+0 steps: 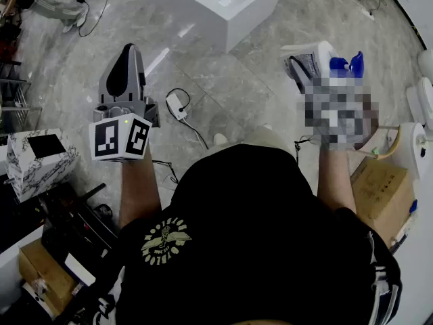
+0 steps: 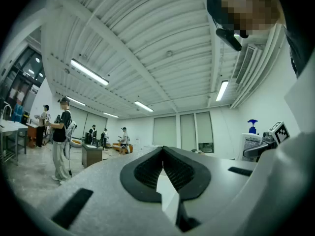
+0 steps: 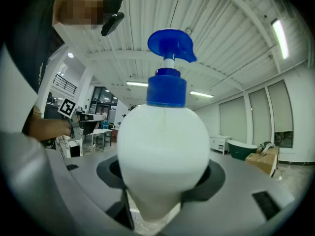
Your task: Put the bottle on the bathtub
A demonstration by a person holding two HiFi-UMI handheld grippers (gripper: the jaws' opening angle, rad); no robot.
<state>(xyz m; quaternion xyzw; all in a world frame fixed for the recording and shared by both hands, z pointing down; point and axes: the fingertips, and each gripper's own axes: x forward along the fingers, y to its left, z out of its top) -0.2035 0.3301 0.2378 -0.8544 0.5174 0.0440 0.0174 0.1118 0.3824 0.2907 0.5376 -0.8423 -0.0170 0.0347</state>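
**Left jaws closed, right jaws on a bottle**

The bare left forearm (image 1: 139, 188) and right forearm (image 1: 335, 181) reach forward, well apart. The left gripper (image 2: 162, 154) points level, its jaws pressed together with nothing between them. The right gripper (image 3: 163, 195) also points level, its jaws spread wide and clamped on the sides of a white bottle (image 3: 165, 132)

The bottle (image 3: 165, 151) is smooth white plastic, a bit shiny. Its pump (image 3: 170, 45) is blue plastic. The left gripper (image 2: 162, 156) is dull grey plastic with black ribbed pads (image 2: 145, 173). The floor (image 1: 223, 87) looks like shiny grey stone. The bathtub (image 1: 250, 9) is glossy white. The box (image 1: 382, 191) is brown cardboard. The shirt (image 1: 250, 235) is black cloth.
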